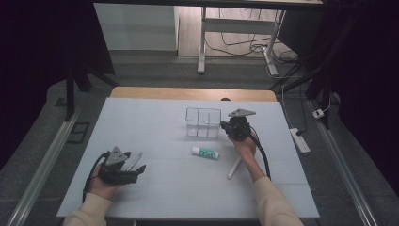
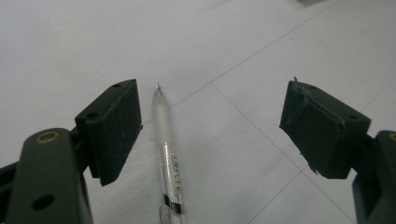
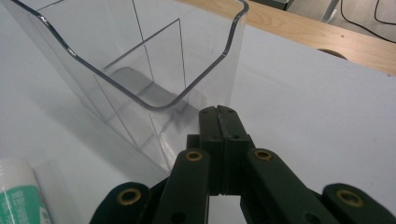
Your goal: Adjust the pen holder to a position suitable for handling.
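At bottom centre the right tool (image 3: 219, 112) has its jaws pressed together, tips just beside the clear divided organizer (image 3: 140, 60) at upper left. A glue stick (image 3: 18, 196) sits bottom left on the worktop (image 3: 303, 102).

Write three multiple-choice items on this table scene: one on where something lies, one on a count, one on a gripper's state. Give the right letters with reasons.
1. Where does the clear pen lie?
A. Inside the clear box
B. On the table between the left hand-held gripper's open jaws
C. On top of the glue stick

2. How many hand-held grippers are on the table in the high view?
A. One
B. Two
C. Three

3. How do the right hand-held gripper's jaws stand?
A. Wide open
B. Clamped on the glue stick
C. Shut together, nothing between them

Answers:
1 B, the left hand-held gripper has it between its pads, untouched.
2 B, one in each hand.
3 C, the right hand-held gripper has its pads meeting beside the clear box; the glue stick lies apart.
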